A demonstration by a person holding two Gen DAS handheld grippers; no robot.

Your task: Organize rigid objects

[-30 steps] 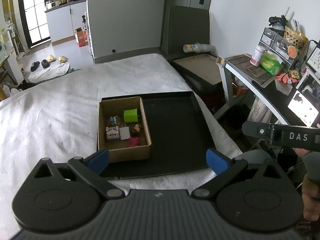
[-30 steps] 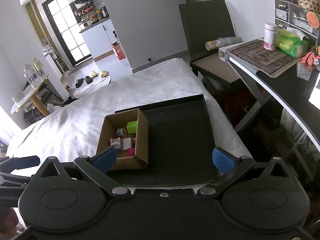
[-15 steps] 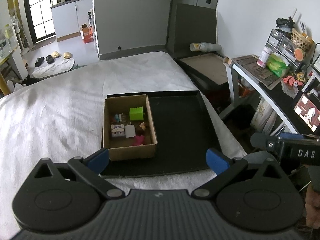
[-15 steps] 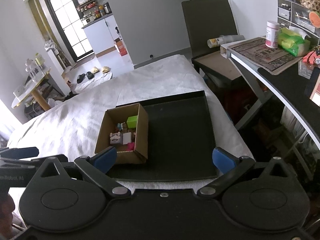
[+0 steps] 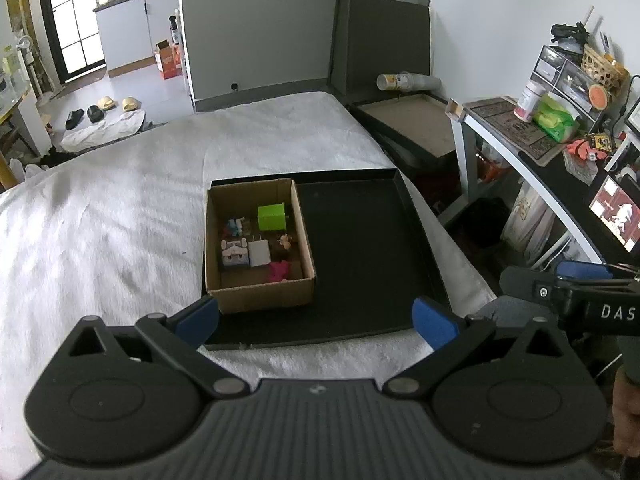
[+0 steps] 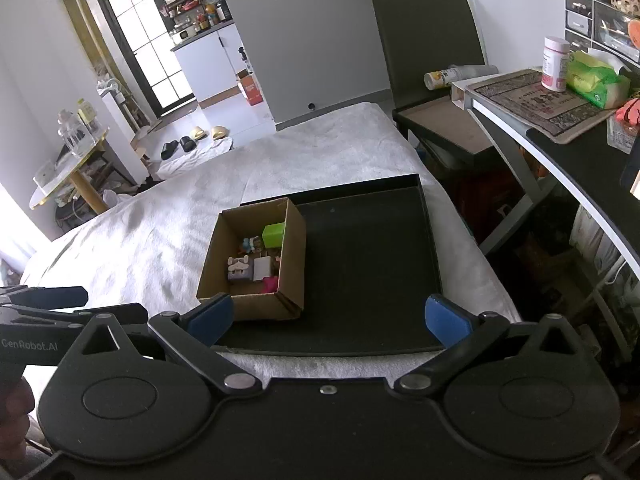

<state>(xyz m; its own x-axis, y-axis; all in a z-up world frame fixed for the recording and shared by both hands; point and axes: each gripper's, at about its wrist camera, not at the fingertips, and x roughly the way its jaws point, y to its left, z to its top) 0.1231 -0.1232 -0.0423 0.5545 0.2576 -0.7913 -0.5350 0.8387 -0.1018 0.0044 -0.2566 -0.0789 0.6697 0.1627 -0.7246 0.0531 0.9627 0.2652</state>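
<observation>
- Both views have crept nearer since a second ago; the cardboard box (image 5: 256,248) now looms larger.
- It sits in the black tray's (image 5: 368,248) left half, long axis running near edge to far, open top up, so the green block (image 5: 272,216) and white charger (image 5: 259,253) stay reachable.
- Tray lies at the bed's (image 5: 100,232) right edge.
- Left tool (image 5: 316,316) and right tool (image 6: 326,316) both gape wide, empty, hovering short of the tray.

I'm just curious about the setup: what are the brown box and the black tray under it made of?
The box looks like plain corrugated cardboard: matte brown, folded flaps, raw edges. The tray seems to be matte black plastic or coated metal; its thin raised rim and faint sheen leave that open.
</observation>
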